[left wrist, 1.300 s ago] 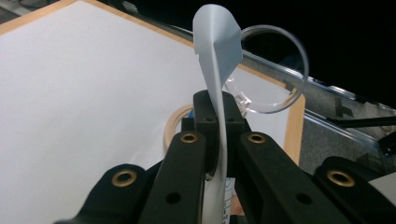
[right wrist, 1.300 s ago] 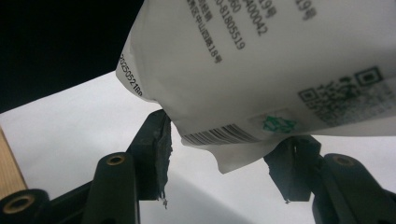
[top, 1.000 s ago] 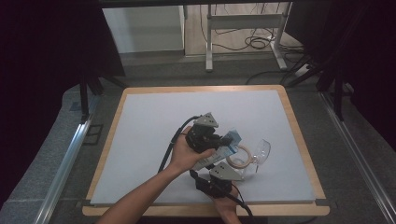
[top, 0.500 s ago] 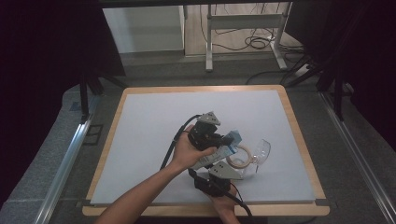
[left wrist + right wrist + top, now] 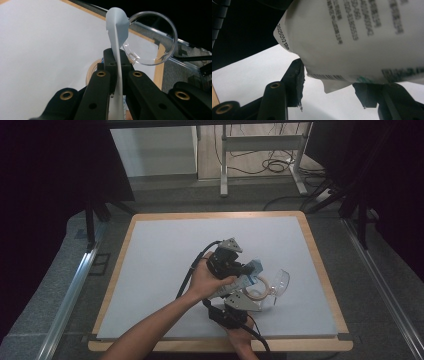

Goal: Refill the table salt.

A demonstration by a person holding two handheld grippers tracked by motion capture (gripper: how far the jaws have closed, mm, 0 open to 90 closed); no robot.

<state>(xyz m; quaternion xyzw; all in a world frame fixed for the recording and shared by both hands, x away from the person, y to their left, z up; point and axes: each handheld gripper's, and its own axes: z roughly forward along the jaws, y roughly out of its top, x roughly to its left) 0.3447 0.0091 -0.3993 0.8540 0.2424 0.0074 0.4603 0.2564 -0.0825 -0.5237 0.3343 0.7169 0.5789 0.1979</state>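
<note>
My left gripper [image 5: 241, 270] hangs over the middle of the table, shut on the thin edge of a white and blue packet [image 5: 251, 268]. In the left gripper view its jaws [image 5: 117, 53] pinch that edge, and the packet [image 5: 116, 22] stands up above them. A clear round cup [image 5: 280, 281] lies on its side just right of the packet, with a tan ring [image 5: 256, 290] beside it. My right gripper [image 5: 248, 296] comes in from the front edge, below the packet. Its jaws [image 5: 330, 76] stand apart under the printed packet [image 5: 362, 37], with bare table showing between them.
The white table top [image 5: 165, 270] has a wooden rim [image 5: 320, 270]. Metal rails run along both sides, and dark curtains and a desk frame with cables stand beyond the far edge.
</note>
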